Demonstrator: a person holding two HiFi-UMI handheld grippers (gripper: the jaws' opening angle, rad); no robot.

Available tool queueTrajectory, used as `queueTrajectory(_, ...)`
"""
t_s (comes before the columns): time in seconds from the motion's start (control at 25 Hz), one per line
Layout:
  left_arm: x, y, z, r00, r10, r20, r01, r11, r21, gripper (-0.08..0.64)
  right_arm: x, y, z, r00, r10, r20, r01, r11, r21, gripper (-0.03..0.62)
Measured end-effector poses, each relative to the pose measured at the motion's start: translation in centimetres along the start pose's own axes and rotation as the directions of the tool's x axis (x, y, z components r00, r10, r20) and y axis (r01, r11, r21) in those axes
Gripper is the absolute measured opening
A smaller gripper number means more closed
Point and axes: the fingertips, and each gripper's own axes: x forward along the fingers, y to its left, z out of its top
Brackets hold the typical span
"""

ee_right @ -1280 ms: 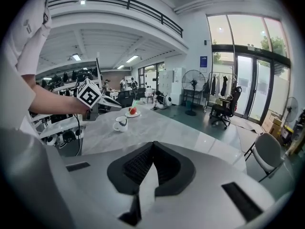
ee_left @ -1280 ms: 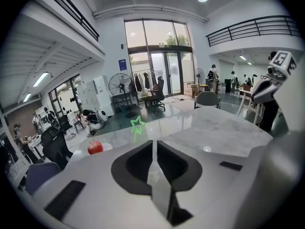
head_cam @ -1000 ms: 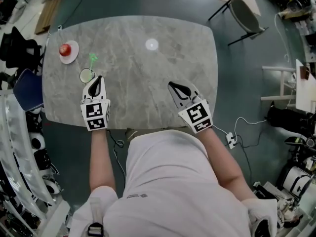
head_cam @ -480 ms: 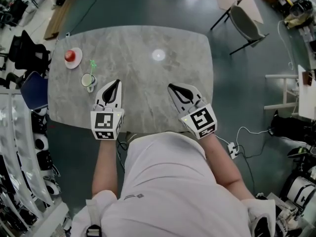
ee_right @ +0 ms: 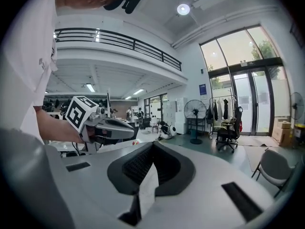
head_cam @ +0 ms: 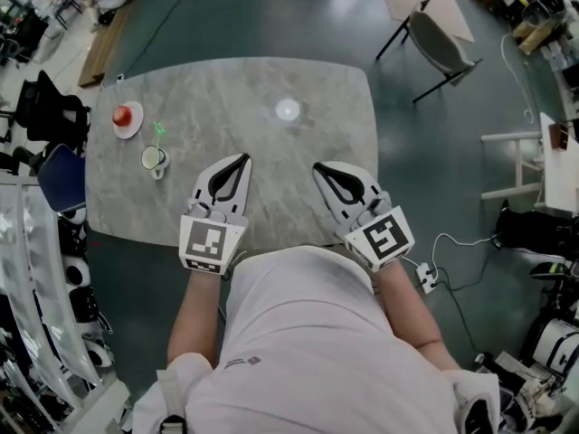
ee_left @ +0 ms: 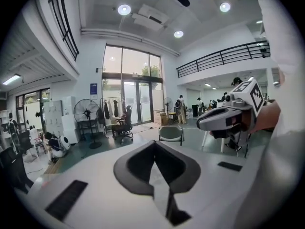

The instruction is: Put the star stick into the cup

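The green star stick (head_cam: 159, 130) stands in the small clear cup (head_cam: 152, 159) near the left end of the grey marble table (head_cam: 271, 89). My left gripper (head_cam: 242, 158) is shut and holds nothing; it hangs over the table's near edge, well to the right of the cup. My right gripper (head_cam: 318, 166) is also shut and holds nothing, close beside the left one. The left gripper view looks out over the room, with the jaws closed tip to tip and the right gripper (ee_left: 228, 118) alongside. The right gripper view shows closed jaws and the left gripper (ee_right: 102, 123).
A red object on a small white plate (head_cam: 127, 117) sits left of the cup. A bright light spot (head_cam: 288, 109) shows on the table's far middle. A grey chair (head_cam: 434, 36) stands beyond the table at the right, and a black chair (head_cam: 45, 107) at the left.
My left gripper has drawn away from the cup, rightward and toward my body. The star stick stays in the cup. The right gripper has barely moved.
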Motion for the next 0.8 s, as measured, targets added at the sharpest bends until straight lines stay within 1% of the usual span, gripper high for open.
queueTrajectory(0.16,0.6,-2.3,1.7,0.997,-0.057,0.049,0.057,0.998,0.008,0.003,-2.0,-0.5,0.0,1.0,-0.014,-0.003,0.014,1.0,-0.011,0.008)
queueTrajectory(0.32,0.8,-3.6,2.8,0.992,-0.091,0.092,0.091,0.996,0.004,0.003,-3.2,-0.9,0.7,0.999,-0.041,0.036,0.042,0.999,-0.008,0.008)
queueTrajectory(0.48,0.4,-4.6,3.3,0.988,-0.107,0.112,0.109,0.994,-0.013,0.003,-4.3,-0.9,1.3,0.995,-0.058,0.078,0.058,0.998,0.001,0.008)
queueTrajectory(0.64,0.2,-5.1,3.3,0.987,-0.112,0.115,0.114,0.993,-0.013,0.003,-5.0,-0.8,1.2,0.995,-0.067,0.08,0.068,0.998,-0.01,0.008)
queueTrajectory(0.8,-0.3,-5.3,3.1,0.987,-0.109,0.114,0.113,0.993,-0.021,0.003,-5.5,-0.4,0.9,0.994,-0.078,0.079,0.079,0.997,-0.002,0.008)
